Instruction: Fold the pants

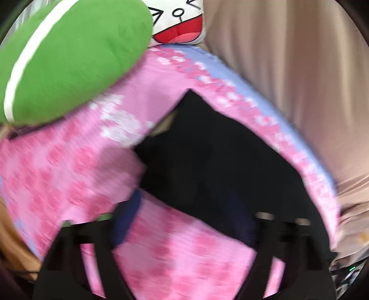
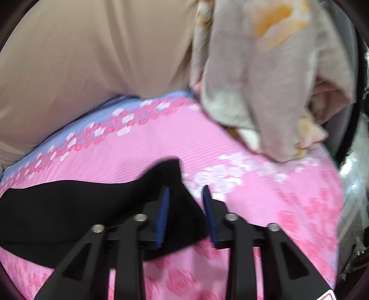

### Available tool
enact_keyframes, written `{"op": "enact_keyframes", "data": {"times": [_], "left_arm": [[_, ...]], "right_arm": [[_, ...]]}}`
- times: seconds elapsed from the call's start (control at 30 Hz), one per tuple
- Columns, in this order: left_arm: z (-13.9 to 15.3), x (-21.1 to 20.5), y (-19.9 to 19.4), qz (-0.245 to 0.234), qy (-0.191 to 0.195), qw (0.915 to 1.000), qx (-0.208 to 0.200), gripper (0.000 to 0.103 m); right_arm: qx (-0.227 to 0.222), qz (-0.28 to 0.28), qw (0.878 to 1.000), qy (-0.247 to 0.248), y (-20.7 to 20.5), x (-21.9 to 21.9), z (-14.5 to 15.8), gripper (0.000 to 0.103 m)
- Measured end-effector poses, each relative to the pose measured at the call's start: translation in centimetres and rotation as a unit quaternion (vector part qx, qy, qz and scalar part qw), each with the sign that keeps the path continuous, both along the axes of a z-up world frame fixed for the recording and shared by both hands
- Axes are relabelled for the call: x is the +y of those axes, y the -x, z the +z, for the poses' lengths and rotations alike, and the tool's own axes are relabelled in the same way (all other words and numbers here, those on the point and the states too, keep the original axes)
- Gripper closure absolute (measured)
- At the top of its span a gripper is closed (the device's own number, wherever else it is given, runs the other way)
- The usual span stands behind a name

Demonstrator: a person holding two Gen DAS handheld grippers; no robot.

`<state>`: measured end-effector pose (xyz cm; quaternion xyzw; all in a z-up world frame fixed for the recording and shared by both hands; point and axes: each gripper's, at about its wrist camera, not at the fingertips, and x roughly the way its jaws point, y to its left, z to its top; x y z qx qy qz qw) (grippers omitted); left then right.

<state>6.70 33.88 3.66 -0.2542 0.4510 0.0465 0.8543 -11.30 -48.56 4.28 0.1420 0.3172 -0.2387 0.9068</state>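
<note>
Pants [image 2: 69, 207] on pink sheet [image 2: 253, 207] — both tongs spread.
Right tongs [image 2: 185, 214] gape around a raised black corner, gripping nothing; left tongs [image 1: 184, 221] stand wide, the dark cloth just ahead at frame centre — blurred.

A pink floral bedsheet [image 2: 147, 143] with a pale blue border [image 2: 76, 124] is covering the bed I am working at. A green plush cushion [image 1: 69, 60] with a white stripe is lying at the bed's far left corner, and a white cartoon-face pillow [image 1: 177, 20] is sitting just beside it at the far edge. A beige curtain [image 2: 80, 57] is hanging along the far edge. A heap of greyish cloth [image 2: 265, 80] with an orange patch is resting on the far right corner.
</note>
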Motion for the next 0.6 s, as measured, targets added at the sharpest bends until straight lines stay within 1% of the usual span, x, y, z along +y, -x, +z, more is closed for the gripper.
{"op": "enact_keyframes", "data": {"times": [0.03, 0.07, 0.1, 0.13, 0.2, 0.23, 0.27, 0.3, 0.33, 0.37, 0.4, 0.43, 0.47, 0.5, 0.53, 0.57, 0.6], "left_arm": [[0.1, -0.4, 0.0, 0.007, 0.003, 1.0, -0.006, 0.014], [0.1, -0.8, -0.1, 0.017, 0.001, 0.9998, -0.012, 0.013], [-0.3, -1.1, -0.5, 0.035, -0.008, 0.9993, -0.005, 0.011], [-0.8, -1.2, -1.0, 0.043, -0.01, 0.999, 0.004, 0.011], [-2.7, -1.3, -2.4, 0.043, 0.011, 0.9981, 0.042, 0.012], [-3.6, -1.3, -2.8, 0.042, 0.031, 0.997, 0.057, 0.017], [-4.7, -1.2, -3.2, 0.041, 0.061, 0.9951, 0.066, 0.044], [-5.2, -1.2, -3.5, 0.041, 0.069, 0.9938, 0.077, 0.078], [-5.2, -1.1, -3.8, 0.04, 0.061, 0.9938, 0.084, 0.084], [-4.6, -1.0, -4.0, 0.036, 0.058, 0.9946, 0.078, 0.09], [-3.3, -1.1, -4.2, 0.023, 0.052, 0.9964, 0.062, 0.092], [-1.5, -1.0, -4.2, 0.018, 0.043, 0.9983, 0.036, 0.093], [-0.2, -0.9, -4.1, 0.015, 0.034, 0.9991, 0.018, 0.094], [1.5, -0.7, -4.0, 0.019, 0.017, 0.9997, -0.003, 0.094], [2.2, -0.5, -4.0, 0.022, 0.002, 0.9997, -0.008, 0.094], [2.1, -0.4, -4.5, 0.025, -0.021, 0.9995, 0.0, 0.094], [1.4, -0.3, -4.9, 0.03, -0.04, 0.9986, 0.017, 0.093]], "right_arm": [[-0.011, 0.003, 1.0, 0.003, 0.9, 0.5, 0.5, 0.053], [-0.022, 0.007, 1.0, 0.005, 1.8, 1.2, 1.1, 0.05], [-0.03, 0.009, 0.999, 0.005, 2.3, 1.6, 1.5, 0.046], [-0.043, 0.018, 0.999, 0.004, 2.9, 2.5, 1.9, 0.046], [-0.053, 0.031, 0.998, 0.002, 3.8, 4.1, 2.0, 0.044], [-0.051, 0.036, 0.998, 0.0, 4.1, 4.6, 1.9, 0.044], [-0.048, 0.04, 0.998, -0.002, 4.2, 5.4, 1.7, 0.044], [-0.045, 0.043, 0.998, -0.002, 4.4, 6.0, 1.4, 0.044], [-0.041, 0.052, 0.998, -0.005, 4.5, 6.7, 1.0, 0.044], [-0.037, 0.056, 0.998, -0.005, 4.4, 7.2, 0.7, 0.044], [-0.032, 0.054, 0.998, -0.004, 4.4, 7.6, 0.4, 0.044], [-0.032, 0.055, 0.998, -0.007, 4.3, 7.8, 0.3, 0.044], [-0.035, 0.057, 0.998, -0.018, 4.4, 7.9, 0.3, 0.044], [-0.038, 0.058, 0.997, -0.027, 4.3, 7.9, 0.2, 0.044], [-0.041, 0.06, 0.996, -0.042, 4.2, 7.8, 0.1, 0.043], [-0.04, 0.063, 0.996, -0.05, 4.0, 7.7, -0.2, 0.042], [-0.035, 0.062, 0.996, -0.056, 3.5, 7.6, -0.7, 0.041]]}}
